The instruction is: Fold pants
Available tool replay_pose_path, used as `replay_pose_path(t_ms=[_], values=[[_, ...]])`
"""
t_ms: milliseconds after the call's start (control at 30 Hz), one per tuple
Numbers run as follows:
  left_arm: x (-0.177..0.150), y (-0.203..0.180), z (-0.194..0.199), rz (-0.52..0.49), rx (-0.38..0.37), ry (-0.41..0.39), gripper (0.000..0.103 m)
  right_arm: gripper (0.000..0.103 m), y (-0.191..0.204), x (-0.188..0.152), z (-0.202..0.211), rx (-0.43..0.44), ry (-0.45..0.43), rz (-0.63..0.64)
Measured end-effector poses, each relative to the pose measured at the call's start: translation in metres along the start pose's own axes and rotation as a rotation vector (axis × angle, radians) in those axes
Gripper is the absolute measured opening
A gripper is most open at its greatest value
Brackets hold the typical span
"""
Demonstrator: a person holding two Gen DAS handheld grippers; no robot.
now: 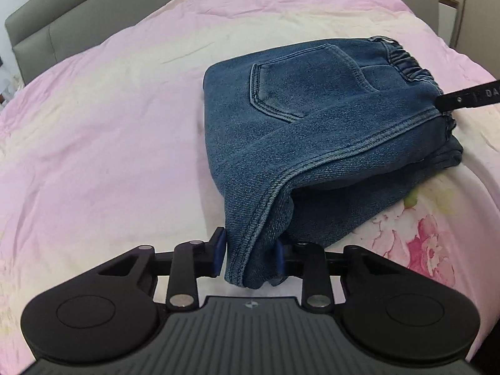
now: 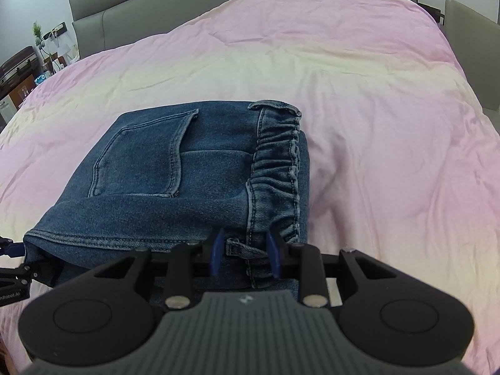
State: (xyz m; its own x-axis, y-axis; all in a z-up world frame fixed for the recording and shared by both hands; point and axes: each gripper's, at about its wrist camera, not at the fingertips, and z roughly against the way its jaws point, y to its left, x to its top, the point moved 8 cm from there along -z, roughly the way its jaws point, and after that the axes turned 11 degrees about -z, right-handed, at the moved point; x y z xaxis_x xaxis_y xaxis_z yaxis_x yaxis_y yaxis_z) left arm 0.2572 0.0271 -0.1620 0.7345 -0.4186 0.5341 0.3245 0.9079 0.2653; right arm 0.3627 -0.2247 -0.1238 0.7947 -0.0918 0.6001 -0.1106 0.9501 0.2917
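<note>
Blue denim pants [image 1: 315, 118] with an elastic waistband lie folded on the pink bed, back pocket up. My left gripper [image 1: 250, 254] is shut on a bunched seamed corner of the pants at the near edge, lifting it a little. My right gripper [image 2: 245, 251] is shut on the pants [image 2: 187, 168] at the gathered waistband edge; a belt loop shows between its blue pads. The right gripper's finger [image 1: 468, 97] also shows in the left wrist view at the waistband. The left gripper [image 2: 12, 250] shows at the far left of the right wrist view.
The pink and cream bedspread [image 1: 109, 118] covers the bed, with a floral print [image 1: 431, 243] near the right edge. A grey padded headboard [image 2: 203, 3] stands at the back. A cluttered bedside table [image 2: 25, 72] is at the far left, a grey chair [image 2: 472, 50] at the right.
</note>
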Motion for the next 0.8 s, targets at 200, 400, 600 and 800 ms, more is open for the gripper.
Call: replay_pose_path(t_ms=[200,400,600,800], values=[[-0.025,0.002,-0.007,-0.15,-0.029,0.06,0.02,0.025,-0.003,-0.004,-0.005,0.047,0.031,0.02],[-0.035,0.005,-0.035,-0.078,-0.117,0.128,0.02,0.025,-0.006,-0.011,-0.009,0.067,0.069,0.06],[-0.018,0.011,-0.019,-0.022,-0.135,0.164,0.022,0.026,-0.007,-0.013,-0.011,0.031,0.094,0.084],[-0.003,0.017,0.024,-0.071,-0.17,0.178,0.031,0.029,-0.032,-0.039,-0.001,-0.014,0.199,0.001]])
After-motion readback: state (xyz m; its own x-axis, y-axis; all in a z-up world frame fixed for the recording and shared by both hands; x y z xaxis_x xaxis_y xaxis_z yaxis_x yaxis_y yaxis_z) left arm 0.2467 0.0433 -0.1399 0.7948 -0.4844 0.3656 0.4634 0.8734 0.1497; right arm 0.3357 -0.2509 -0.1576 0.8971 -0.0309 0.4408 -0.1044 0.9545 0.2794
